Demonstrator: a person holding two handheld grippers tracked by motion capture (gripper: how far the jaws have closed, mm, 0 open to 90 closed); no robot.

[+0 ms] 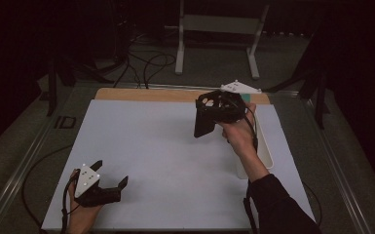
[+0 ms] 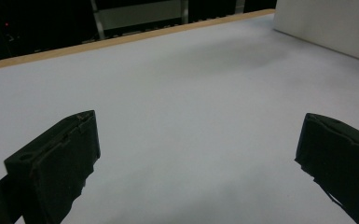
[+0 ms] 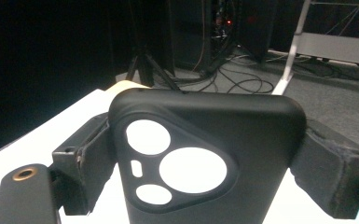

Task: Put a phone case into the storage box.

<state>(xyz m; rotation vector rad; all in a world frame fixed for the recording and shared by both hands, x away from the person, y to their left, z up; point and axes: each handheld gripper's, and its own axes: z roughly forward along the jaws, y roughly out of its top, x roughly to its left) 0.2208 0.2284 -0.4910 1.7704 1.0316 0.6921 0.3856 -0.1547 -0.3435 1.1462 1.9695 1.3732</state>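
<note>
White table (image 1: 165, 161) in a dark room; right gripper (image 1: 217, 111) at two o'clock clamps a black phone case (image 1: 207, 119) aloft, likely for carrying; left gripper (image 1: 111, 186) at seven o'clock rests, jaws released.

Your left gripper (image 1: 111, 181): near-left on table (image 1: 165, 161) | your right gripper (image 1: 209, 114): far right, phone case (image 1: 205, 121) between jaws | bin (image 1: 265, 151): right edge.

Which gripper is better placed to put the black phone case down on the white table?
The right. The right gripper is already shut on the phone case and holds it above the table. The left gripper is open, low at the near left edge, away from the case.
</note>
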